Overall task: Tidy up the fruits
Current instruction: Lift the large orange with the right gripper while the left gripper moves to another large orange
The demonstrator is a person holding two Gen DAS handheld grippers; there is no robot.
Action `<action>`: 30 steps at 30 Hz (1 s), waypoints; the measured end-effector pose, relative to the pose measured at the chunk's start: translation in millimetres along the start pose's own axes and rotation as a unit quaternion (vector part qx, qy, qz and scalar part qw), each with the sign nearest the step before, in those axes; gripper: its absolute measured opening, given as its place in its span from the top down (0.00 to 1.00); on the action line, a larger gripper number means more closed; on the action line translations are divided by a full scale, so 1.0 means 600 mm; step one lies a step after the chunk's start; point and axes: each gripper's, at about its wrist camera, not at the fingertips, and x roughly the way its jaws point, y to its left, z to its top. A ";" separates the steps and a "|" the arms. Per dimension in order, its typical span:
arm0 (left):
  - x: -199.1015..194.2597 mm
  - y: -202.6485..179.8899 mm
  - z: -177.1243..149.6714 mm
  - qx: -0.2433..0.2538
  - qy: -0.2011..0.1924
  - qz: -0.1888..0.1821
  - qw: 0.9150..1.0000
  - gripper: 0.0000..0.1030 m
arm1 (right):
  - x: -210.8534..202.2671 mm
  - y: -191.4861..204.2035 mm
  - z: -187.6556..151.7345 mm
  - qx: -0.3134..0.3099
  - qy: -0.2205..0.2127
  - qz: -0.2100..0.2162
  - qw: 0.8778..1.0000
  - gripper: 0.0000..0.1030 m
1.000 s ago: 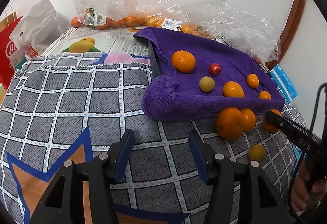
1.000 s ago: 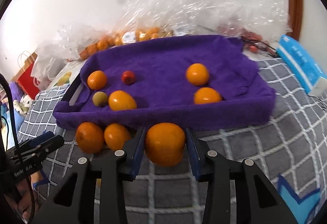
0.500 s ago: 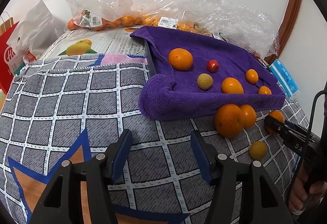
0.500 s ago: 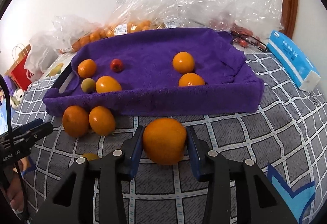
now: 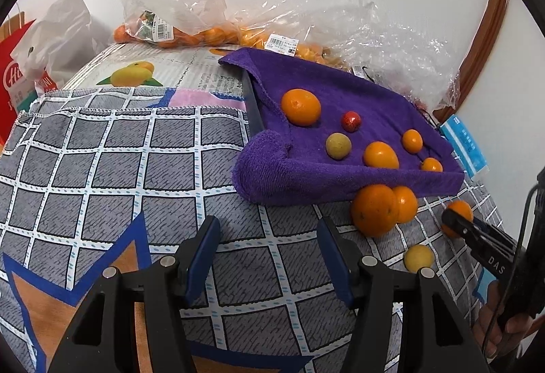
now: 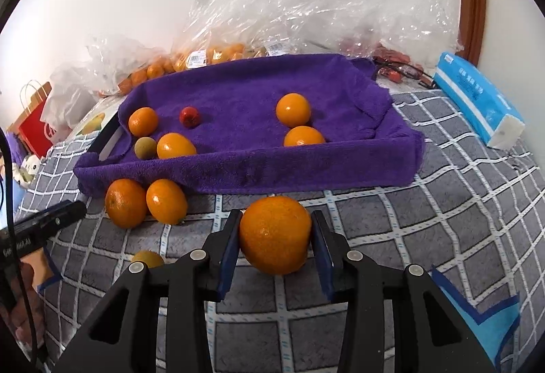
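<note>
Orange, round w/ dimpled peel, clamped in right gripper.

Your rig: two black handheld grippers, blue-padded fingers.
Left gripper and right gripper each show silver screws on black arms; white lettering on the bodies, black cable trailing, your bare hand skin visible.

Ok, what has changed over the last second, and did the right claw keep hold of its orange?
The right claw is still shut on the large orange and has pulled back from the purple towel-lined tray, so grey checked cloth now shows between them. The left claw stays open and empty over the cloth. Fruit in the tray, the two oranges in front of it and the small yellow fruit have not moved.
</note>
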 end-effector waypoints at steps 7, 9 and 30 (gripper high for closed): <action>-0.005 -0.004 0.000 0.004 -0.007 -0.002 1.000 0.46 | -0.029 -0.027 -0.015 -0.003 -0.017 -0.010 1.000 0.61; -0.005 -0.005 -0.001 0.006 -0.007 -0.003 1.000 0.46 | -0.035 -0.035 -0.018 -0.003 -0.020 -0.015 1.000 0.61; 0.035 -0.146 0.002 0.076 0.018 -0.018 0.997 0.45 | -0.047 -0.076 -0.024 0.044 -0.030 0.024 0.998 0.61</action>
